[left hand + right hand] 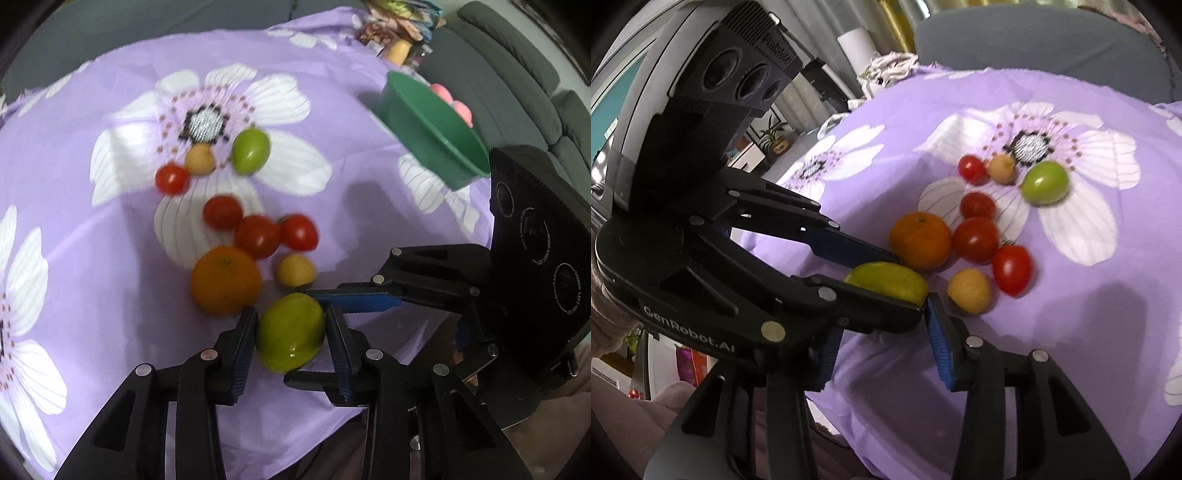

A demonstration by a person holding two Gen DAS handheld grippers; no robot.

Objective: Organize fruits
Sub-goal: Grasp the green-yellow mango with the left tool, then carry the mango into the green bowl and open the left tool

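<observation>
**Gripping a green fruit at the near edge of the pile**

Looking along my left gripper (pixel 290 332), I see its two fingers pressed against either side of a green fruit (pixel 290 334), which sits on the purple cloth (pixel 92 258) at the near end of the fruit cluster. My right gripper (pixel 882 354) comes in from the side; its jaws stand apart with nothing between them, and one blue fingertip lies just beside the held fruit.

Right behind that fruit rests an orange (pixel 226 280), with a small yellow fruit (pixel 295 271) beside it. Three tomatoes (pixel 257 236) bunch together just beyond those. Farther out lie a fourth tomato (pixel 172 179), another yellow fruit (pixel 199 158) touching it, and a second green fruit (pixel 251 151) near that pair.

A green bowl (pixel 424 125) appears tilted at the far right of the cloth, well apart from the cluster, with pink rounded things (pixel 452 99) showing over its rim. I cannot tell what those are.
</observation>
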